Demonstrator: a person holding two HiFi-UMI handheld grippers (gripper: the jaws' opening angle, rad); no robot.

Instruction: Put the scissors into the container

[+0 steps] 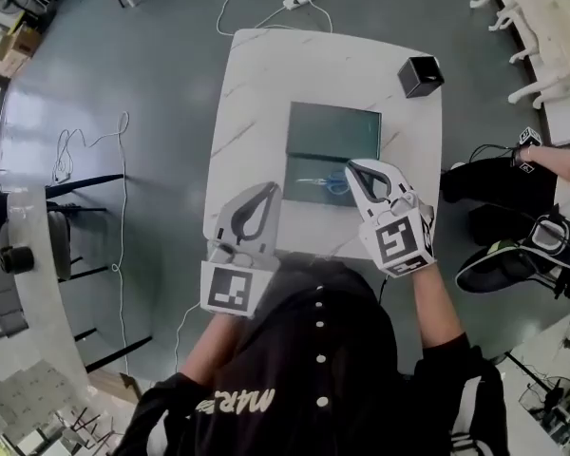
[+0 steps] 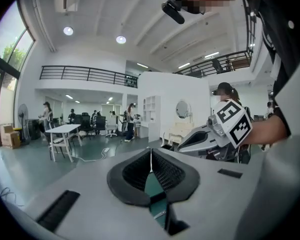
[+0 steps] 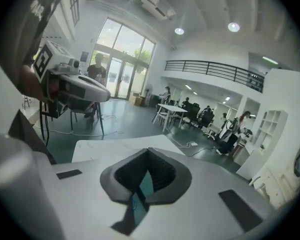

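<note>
1. Left hand-held gripper (image 1: 268, 189): jaws closed tip to tip on nothing, parked over the near edge of the counter (image 1: 266, 84), just left of the green mat (image 1: 332, 126). It is idle and out of the transfer path.
2. Scissors (image 1: 319, 182): lying flat on the near part of the mat, blades pointing left, blue handle to the right.
3. Right hand-held gripper (image 1: 353, 167): jaws drawn fully narrow at the handle end. The right gripper view shows a blue loop (image 3: 135, 202) in the gap between the jaws. It appears pinched there, but the angle is poor and I can't confirm a firm hold.
4. Container (image 1: 420, 75): small black box at the far right corner, well apart from the scissors.
5. Risks: a one-ended grip on a thin handle lets the blades swing or slip out on lifting. The container mouth is small, so the tips could catch its rim and tip it.
6. Room: bare counter lies between mat and container. The container sits near the right edge, so a nudge could send it off.
</note>
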